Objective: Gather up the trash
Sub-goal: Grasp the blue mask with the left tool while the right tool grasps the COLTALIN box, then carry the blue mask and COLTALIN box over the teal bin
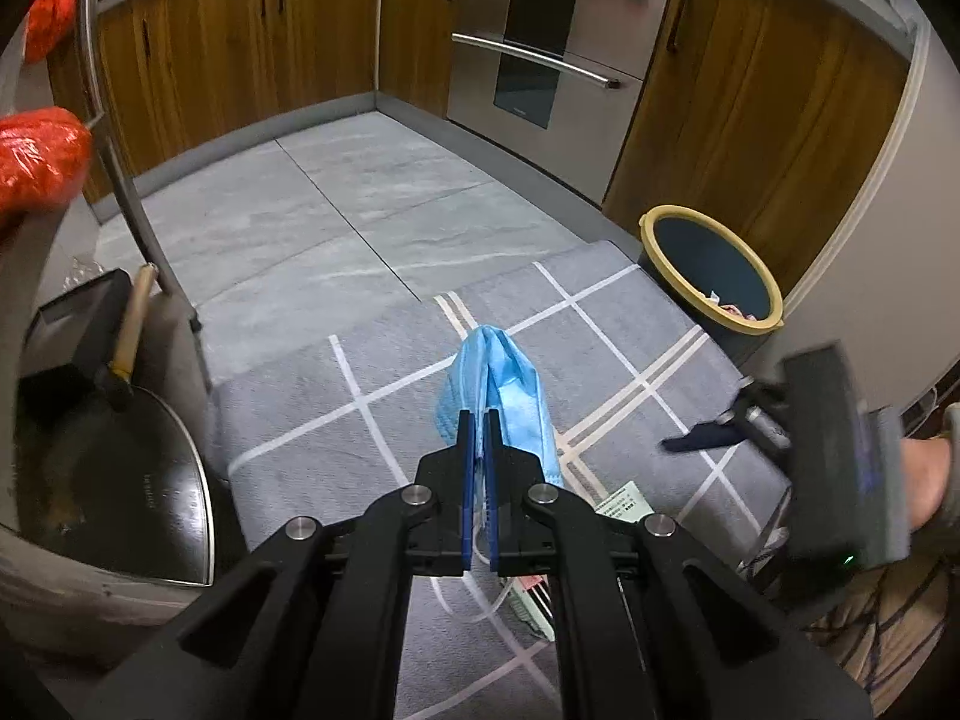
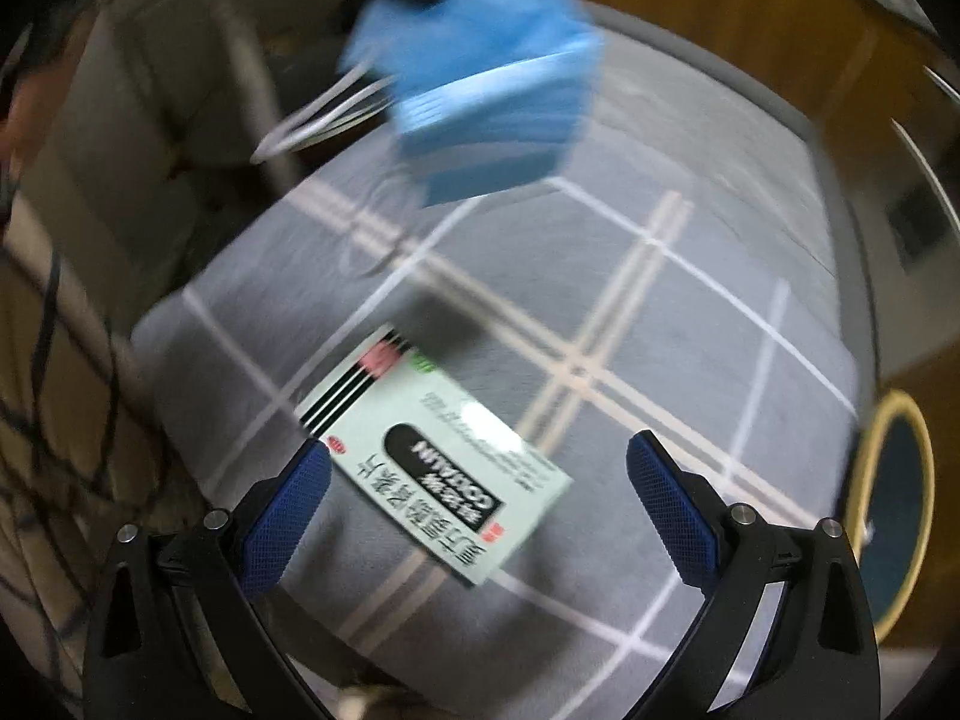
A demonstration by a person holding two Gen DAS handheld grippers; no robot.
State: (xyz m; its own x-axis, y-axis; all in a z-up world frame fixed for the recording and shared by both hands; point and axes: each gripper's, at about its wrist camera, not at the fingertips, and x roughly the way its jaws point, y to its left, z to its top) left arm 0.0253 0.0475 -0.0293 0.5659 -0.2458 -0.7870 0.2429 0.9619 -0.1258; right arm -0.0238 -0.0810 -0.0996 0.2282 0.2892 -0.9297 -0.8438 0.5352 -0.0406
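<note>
My left gripper (image 1: 478, 414) is shut on a crumpled blue face mask (image 1: 510, 384), which hangs above the grey checked rug (image 1: 300, 396). The same mask (image 2: 480, 96), blurred, shows at the top of the right wrist view with its white ear loops dangling. My right gripper (image 2: 480, 462) is open, pointing down over a pale green medicine box (image 2: 438, 462) that lies flat on the rug (image 2: 690, 330) between its blue pads, not touching them. The right gripper's body (image 1: 840, 456) also appears at the right edge of the left wrist view. A dark blue bin with a yellow rim (image 1: 711, 270) stands by the cabinets.
Wooden cabinets (image 1: 240, 42) and a steel oven (image 1: 552, 42) line the far side of the tiled floor. At left stand a chair leg (image 1: 138, 222), a round steel lid (image 1: 120, 492) and red bags (image 1: 42, 156). The bin (image 2: 900, 510) is at the right. A person's leg is close by.
</note>
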